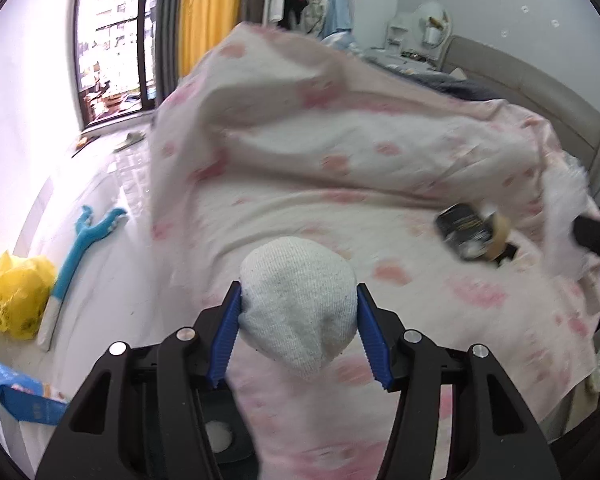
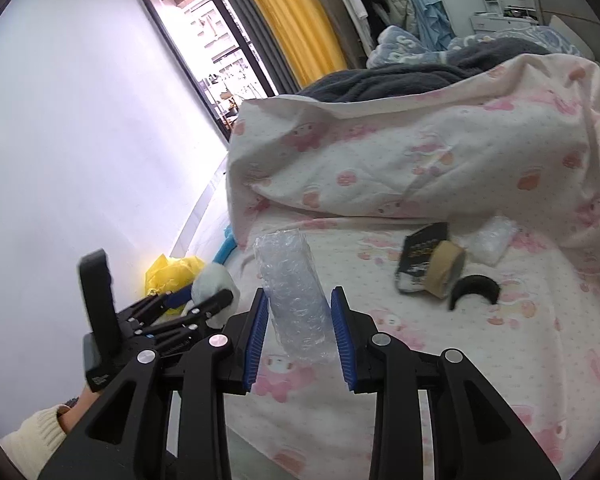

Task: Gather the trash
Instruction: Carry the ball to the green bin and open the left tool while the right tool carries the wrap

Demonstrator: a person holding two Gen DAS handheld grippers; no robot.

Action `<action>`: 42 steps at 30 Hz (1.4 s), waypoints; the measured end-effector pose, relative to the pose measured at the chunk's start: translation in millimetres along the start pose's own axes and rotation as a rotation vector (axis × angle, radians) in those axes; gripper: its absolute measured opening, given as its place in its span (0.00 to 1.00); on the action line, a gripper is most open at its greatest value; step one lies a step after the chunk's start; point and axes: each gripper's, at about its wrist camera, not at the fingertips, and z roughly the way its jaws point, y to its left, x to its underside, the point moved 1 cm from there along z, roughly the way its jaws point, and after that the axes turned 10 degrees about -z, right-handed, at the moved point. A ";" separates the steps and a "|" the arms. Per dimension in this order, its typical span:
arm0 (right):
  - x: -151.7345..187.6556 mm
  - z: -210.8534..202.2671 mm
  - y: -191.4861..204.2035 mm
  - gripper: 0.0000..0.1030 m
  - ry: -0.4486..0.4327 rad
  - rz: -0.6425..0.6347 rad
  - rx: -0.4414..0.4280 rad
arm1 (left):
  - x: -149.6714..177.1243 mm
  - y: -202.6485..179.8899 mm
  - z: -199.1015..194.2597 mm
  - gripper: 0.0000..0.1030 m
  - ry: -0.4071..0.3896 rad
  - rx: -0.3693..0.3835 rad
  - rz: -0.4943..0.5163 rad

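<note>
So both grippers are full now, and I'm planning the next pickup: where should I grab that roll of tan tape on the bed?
The tape roll stands on edge, leaning on the black packet, its open core facing the camera. Probably come from above and pinch across its flat side faces. The curved black piece lies close in front, so avoid a low approach.

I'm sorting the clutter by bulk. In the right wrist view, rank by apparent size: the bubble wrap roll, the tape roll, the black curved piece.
1. bubble wrap roll, largest, though held close to the camera, which inflates it.
2. tape roll.
3. black curved piece, smallest.
</note>
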 end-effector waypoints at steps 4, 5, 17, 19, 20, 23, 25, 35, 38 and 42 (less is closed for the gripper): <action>-4.5 11.5 18.2 0.32 0.008 -0.023 -0.020 | 9.1 31.2 7.7 0.57 0.042 -0.036 -0.048; -5.3 13.4 22.0 0.32 0.009 -0.029 -0.025 | 10.7 38.8 8.8 0.57 0.050 -0.041 -0.062; -11.4 61.2 89.0 0.32 0.068 -0.120 -0.099 | 41.8 105.2 23.3 0.57 0.179 -0.108 -0.140; -11.5 70.4 100.4 0.32 0.081 -0.140 -0.104 | 46.1 114.5 26.1 0.57 0.205 -0.116 -0.153; -11.4 73.7 105.5 0.32 0.087 -0.148 -0.108 | 48.4 118.6 27.8 0.57 0.219 -0.121 -0.158; -11.1 86.3 118.0 0.32 0.104 -0.162 -0.120 | 58.2 133.1 33.2 0.57 0.271 -0.139 -0.167; -10.7 94.5 126.4 0.32 0.114 -0.168 -0.129 | 63.3 140.7 35.5 0.57 0.299 -0.150 -0.168; -4.4 140.2 165.5 0.32 0.173 -0.194 -0.167 | 89.3 184.1 30.9 0.58 0.422 -0.163 -0.229; -0.6 155.7 176.2 0.32 0.200 -0.204 -0.173 | 94.3 196.2 26.8 0.67 0.442 -0.156 -0.254; 5.5 175.4 189.3 0.32 0.235 -0.212 -0.176 | 97.6 210.7 15.7 0.75 0.434 -0.164 -0.264</action>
